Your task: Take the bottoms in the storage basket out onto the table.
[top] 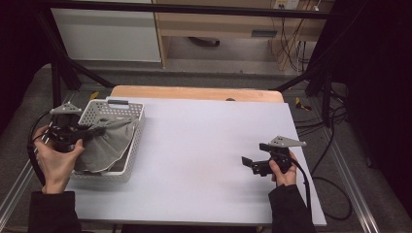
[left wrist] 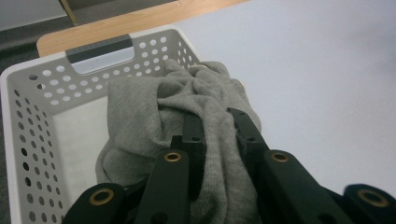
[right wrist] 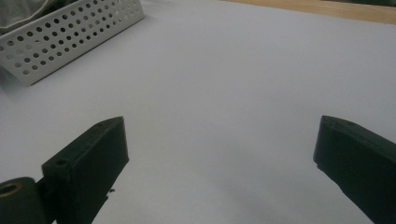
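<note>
Left grip: our left gripper [left wrist: 219, 128] is clenched on a bunched fold of the grey cloth [left wrist: 187, 107], jaws pointing toward the table's middle.
Cloth: we see it heaped in the white basket [top: 92, 109], draping over its right rim.
Right side: our right gripper [right wrist: 219, 154] hangs released over bare table [top: 204, 145], well apart from the cloth.
Nearer hand: ours on the left.
Basket contents: we make out nothing besides the cloth.

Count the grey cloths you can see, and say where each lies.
1: the grey cloth sits in the white basket at the table's left, pinched by the left gripper. More may lie hidden beneath.
</note>
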